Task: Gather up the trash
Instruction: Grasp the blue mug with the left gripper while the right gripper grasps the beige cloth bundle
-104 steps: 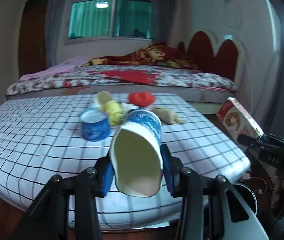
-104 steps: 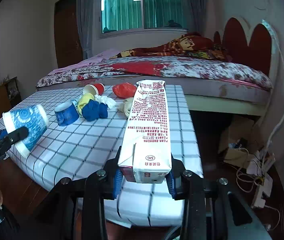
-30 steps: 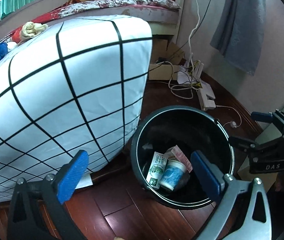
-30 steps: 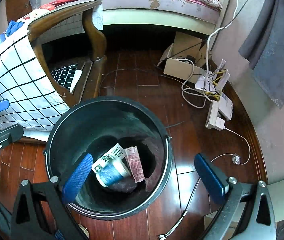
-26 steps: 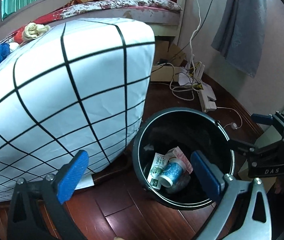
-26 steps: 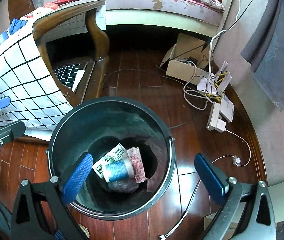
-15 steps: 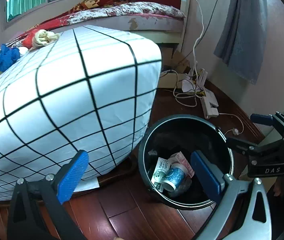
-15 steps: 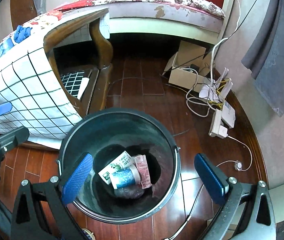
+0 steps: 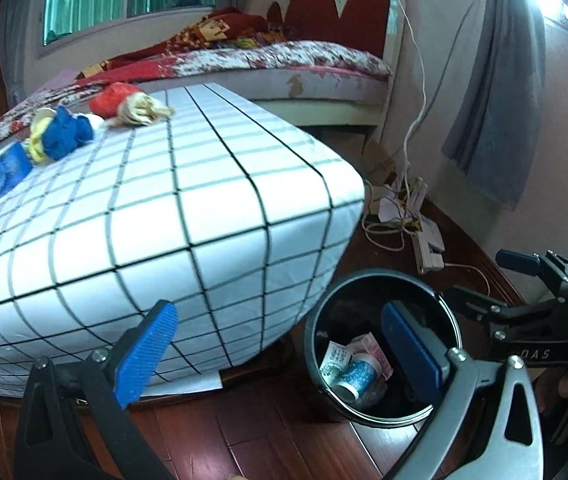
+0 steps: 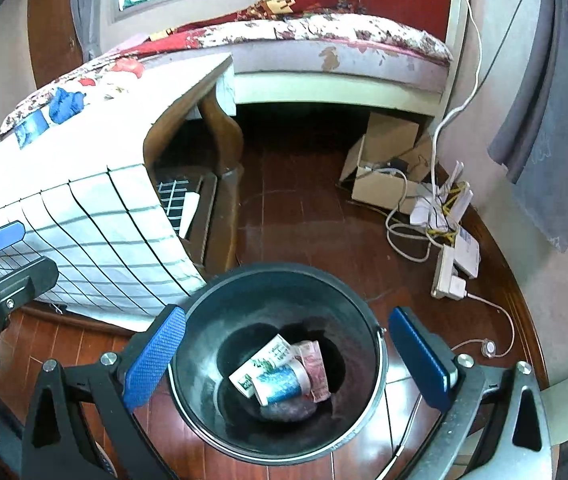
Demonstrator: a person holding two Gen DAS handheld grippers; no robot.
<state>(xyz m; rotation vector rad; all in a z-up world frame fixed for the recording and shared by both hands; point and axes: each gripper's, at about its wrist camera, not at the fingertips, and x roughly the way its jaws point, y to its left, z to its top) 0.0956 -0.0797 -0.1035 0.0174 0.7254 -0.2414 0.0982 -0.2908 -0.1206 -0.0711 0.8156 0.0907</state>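
A black bin [image 10: 211, 356] [image 9: 450, 364] stands on the wooden floor beside the table. Inside it lie a blue paper cup [image 10: 279, 387] [image 9: 358, 376], a white-green carton [image 10: 261, 365] [image 9: 334, 360] and a red carton [image 10: 316, 364] [image 9: 372, 347]. My right gripper [image 10: 284, 356] hangs open and empty above the bin. My left gripper [image 9: 279, 348] is open and empty, low by the table's corner. More trash sits on the checked tablecloth [image 9: 187, 216]: a blue cup [image 9: 5, 168], a blue wad [image 9: 65, 138], a yellow piece [image 9: 35, 146], a red wad [image 9: 109, 98] and a tan wrapper [image 9: 141, 110].
A bed [image 9: 284, 64] with a red headboard [image 9: 336, 20] stands behind the table. Cables, a power strip [image 10: 450, 276] and a cardboard box [image 10: 384, 164] lie on the floor near the wall. A grey cloth [image 9: 488, 108] hangs at the right. The table's wooden leg [image 10: 221, 136] is near the bin.
Both grippers let go of the cup and carton, which now lie in the bin. Over the last second both have risen and tilted up, bringing the tabletop back into view.
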